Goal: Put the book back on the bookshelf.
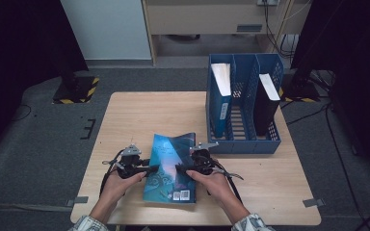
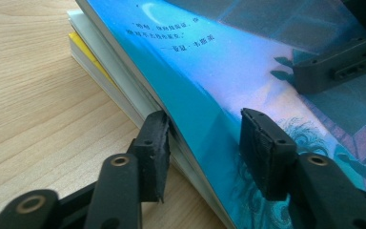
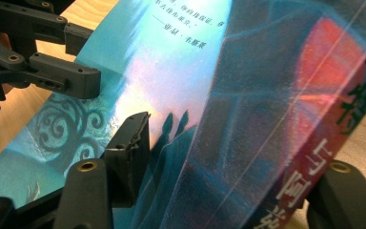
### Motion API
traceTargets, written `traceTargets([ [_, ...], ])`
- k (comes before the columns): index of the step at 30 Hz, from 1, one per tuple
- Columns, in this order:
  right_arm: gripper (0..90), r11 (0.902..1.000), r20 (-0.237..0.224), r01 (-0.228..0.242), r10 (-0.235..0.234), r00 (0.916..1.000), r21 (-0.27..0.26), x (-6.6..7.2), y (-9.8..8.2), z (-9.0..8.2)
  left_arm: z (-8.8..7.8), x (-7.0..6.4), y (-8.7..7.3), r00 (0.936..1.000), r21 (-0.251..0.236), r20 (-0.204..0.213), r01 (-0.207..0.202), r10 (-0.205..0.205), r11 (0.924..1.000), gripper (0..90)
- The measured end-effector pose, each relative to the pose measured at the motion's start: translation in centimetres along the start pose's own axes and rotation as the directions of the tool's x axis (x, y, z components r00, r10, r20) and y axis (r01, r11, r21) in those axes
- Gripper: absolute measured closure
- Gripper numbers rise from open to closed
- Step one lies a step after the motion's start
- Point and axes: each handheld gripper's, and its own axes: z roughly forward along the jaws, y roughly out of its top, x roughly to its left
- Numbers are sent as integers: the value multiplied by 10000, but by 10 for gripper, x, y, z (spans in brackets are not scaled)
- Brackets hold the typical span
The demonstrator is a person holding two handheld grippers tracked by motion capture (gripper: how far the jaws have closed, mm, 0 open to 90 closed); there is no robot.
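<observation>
With both grippers' fingers spread astride the book [image 1: 170, 168] near the tabletop's [image 1: 135, 115] front edge, pinching neither side yet, a firm, even squeeze from the left gripper [image 1: 147, 169] and the right gripper [image 1: 182, 168] seemed wise before lifting.

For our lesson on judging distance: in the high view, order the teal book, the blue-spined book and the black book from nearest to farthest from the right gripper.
1. Teal book, at the right gripper.
2. Blue-spined book, rack's left slot.
3. Black book, rack's right slot.
</observation>
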Motion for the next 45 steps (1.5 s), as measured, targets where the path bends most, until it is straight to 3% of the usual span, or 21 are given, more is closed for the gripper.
traceTargets([
  [11, 465, 10000, -62, -3, 3, 10000, 4, 2, 7, -2, -6, 2, 3, 10000, 140, -12, 31, -30, 9999, 603],
  [17, 491, 9997, -69, 34, -36, 10000, -240, 2, 9, -3, -7, 3, 3, 10000, 6, -39, 22, -22, 10000, 602],
  [23, 516, 9996, -62, 51, -53, 10000, -286, 2, 10, -3, -5, 9, -1, 9992, 36, 153, 361, -362, 9993, 589],
  [38, 545, 9992, -274, -165, 155, 9995, -363, -2, 9, -2, 2, 15, -5, 9944, 205, 561, 889, -899, 9958, 470],
  [40, 545, 9992, -298, -191, 180, 9994, -362, -3, 8, -1, 2, 15, -6, 9975, 130, 206, 669, -671, 9977, 385],
  [41, 546, 9991, -313, -174, 162, 9994, -382, -3, 8, -1, 0, 16, -6, 9991, -5, -2, 427, -427, 9991, 390],
  [45, 545, 9990, -348, -206, 192, 9992, -407, -4, 7, -1, 2, 17, -7, 9986, -78, 179, 497, -496, 9987, 403],
])
